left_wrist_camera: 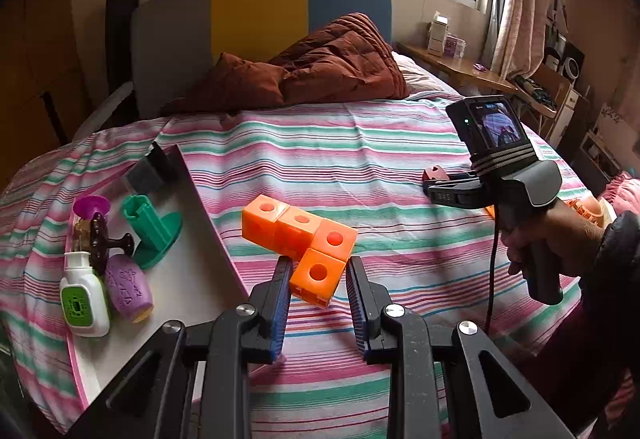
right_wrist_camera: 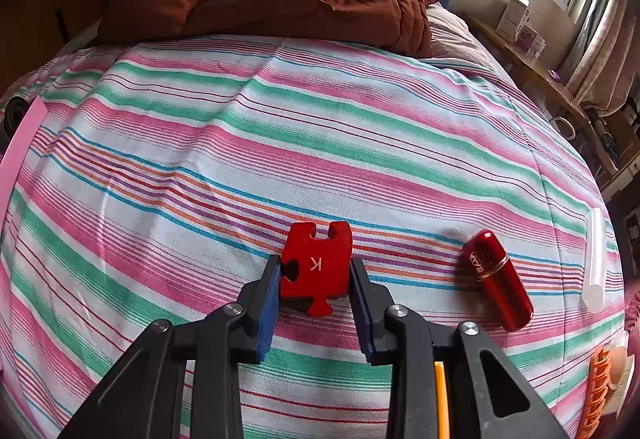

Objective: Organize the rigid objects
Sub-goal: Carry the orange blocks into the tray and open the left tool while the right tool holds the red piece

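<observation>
Fingers of my left gripper (left_wrist_camera: 319, 271) clamp the nearest cube of the orange linked-cube piece (left_wrist_camera: 300, 235), holding it clear of the striped bedsheet (left_wrist_camera: 360, 159) so I can, I judge, carry it to the white tray (left_wrist_camera: 192, 279) on my left, where sorted items gather. On the right, my right gripper (right_wrist_camera: 313, 269) pinches the red K puzzle piece (right_wrist_camera: 316, 263) between both pads, the red lipstick tube (right_wrist_camera: 498, 279) lying just beside.

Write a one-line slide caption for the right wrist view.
Right gripper clamps a flat red puzzle-shaped piece marked K above the striped bedsheet, a glossy red cylindrical tube lying alongside.
</observation>
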Action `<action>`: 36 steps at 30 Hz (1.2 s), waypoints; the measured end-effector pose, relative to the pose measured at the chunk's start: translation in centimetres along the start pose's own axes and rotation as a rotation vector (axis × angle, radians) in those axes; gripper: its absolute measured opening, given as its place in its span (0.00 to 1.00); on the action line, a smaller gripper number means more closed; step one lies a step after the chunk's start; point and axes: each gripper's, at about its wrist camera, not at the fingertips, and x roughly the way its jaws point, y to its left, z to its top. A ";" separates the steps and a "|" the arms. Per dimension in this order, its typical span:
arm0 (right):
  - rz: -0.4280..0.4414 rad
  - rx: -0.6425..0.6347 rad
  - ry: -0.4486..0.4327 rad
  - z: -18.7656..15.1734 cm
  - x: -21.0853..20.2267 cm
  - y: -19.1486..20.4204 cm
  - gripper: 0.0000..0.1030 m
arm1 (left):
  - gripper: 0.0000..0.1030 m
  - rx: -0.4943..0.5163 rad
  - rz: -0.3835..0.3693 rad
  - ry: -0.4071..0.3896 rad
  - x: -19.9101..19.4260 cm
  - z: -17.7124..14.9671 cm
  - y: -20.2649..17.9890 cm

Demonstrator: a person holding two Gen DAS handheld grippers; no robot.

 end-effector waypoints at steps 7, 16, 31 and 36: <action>-0.004 -0.006 -0.008 -0.1 0.0 -0.2 0.31 | 0.26 -0.046 0.040 -0.003 -0.7 -0.7 2.4; -0.009 -0.011 -0.009 -0.2 -0.1 -0.3 0.31 | 0.26 -0.141 0.100 -0.006 -2.0 -2.1 7.2; -0.021 -0.022 -0.005 -0.1 -0.2 0.1 0.31 | 0.27 -0.243 0.187 0.068 -1.5 -6.6 13.9; -0.021 -0.022 -0.005 -0.2 -0.3 0.1 0.31 | 0.36 -0.260 0.210 0.085 -0.7 -7.0 14.5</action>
